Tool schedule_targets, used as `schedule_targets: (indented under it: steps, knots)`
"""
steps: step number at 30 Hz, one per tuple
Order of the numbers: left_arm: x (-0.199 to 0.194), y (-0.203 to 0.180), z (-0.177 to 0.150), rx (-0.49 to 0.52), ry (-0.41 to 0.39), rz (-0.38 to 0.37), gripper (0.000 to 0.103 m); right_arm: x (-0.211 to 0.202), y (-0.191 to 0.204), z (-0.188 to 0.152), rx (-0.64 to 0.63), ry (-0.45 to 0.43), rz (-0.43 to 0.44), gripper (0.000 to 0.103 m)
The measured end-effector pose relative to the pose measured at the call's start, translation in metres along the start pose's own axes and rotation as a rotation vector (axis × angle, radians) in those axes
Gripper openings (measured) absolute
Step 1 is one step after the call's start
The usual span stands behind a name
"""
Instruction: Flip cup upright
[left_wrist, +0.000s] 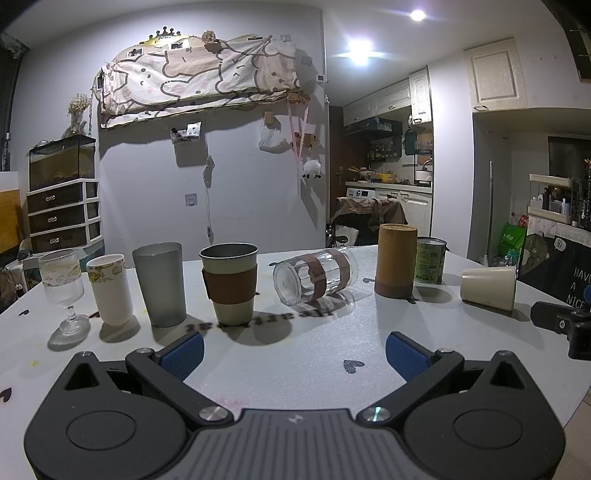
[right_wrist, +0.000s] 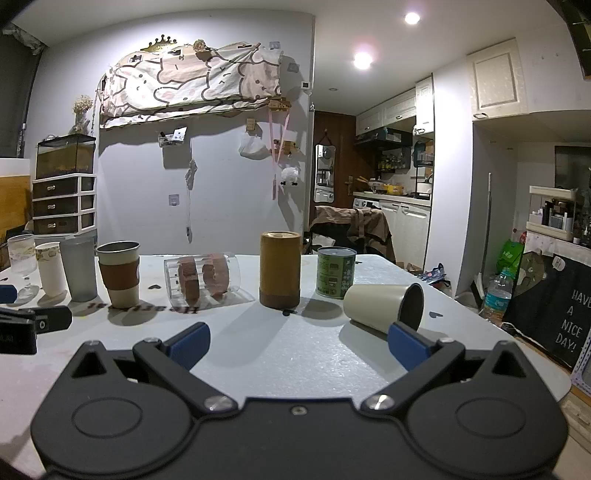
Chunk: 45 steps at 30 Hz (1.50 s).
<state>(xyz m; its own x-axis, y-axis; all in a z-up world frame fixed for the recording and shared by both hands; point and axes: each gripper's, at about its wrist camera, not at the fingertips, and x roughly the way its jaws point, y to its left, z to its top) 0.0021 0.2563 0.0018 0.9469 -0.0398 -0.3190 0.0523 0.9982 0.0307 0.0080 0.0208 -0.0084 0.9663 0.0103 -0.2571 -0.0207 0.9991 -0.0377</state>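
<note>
A clear glass cup with brown bands (left_wrist: 316, 275) lies on its side mid-table, also in the right wrist view (right_wrist: 201, 278). A cream cup (left_wrist: 487, 288) lies on its side at the right, its dark mouth facing right (right_wrist: 384, 304). My left gripper (left_wrist: 293, 354) is open and empty, in front of the clear cup and apart from it. My right gripper (right_wrist: 299, 345) is open and empty; its right fingertip (right_wrist: 406, 343) sits just in front of the cream cup's mouth. The right gripper's body shows at the right edge of the left wrist view (left_wrist: 565, 325).
Upright on the white table (left_wrist: 295, 369): a stemmed glass (left_wrist: 62, 288), a white paper cup (left_wrist: 110, 290), a grey tumbler (left_wrist: 160, 284), a sleeved cup (left_wrist: 229, 282), a brown cylinder (left_wrist: 395, 260), a green can (left_wrist: 429, 260). The table edge runs at right (right_wrist: 535, 354).
</note>
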Motion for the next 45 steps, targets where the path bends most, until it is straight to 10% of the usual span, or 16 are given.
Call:
schedule_targets:
  steps: [20, 35, 45]
  knots:
    - [0.023, 0.007, 0.033, 0.063, 0.109, -0.171, 0.103, -0.005, -0.007, 0.000, 0.033, -0.012, 0.031, 0.103]
    - [0.197, -0.062, 0.108, 0.577, 0.225, -0.135, 0.103, 0.010, -0.036, -0.011, 0.063, 0.007, 0.089, 0.103]
    - [0.294, -0.099, 0.092, 0.872, 0.381, -0.044, 0.102, 0.038, -0.046, -0.019, 0.066, 0.052, 0.113, 0.103]
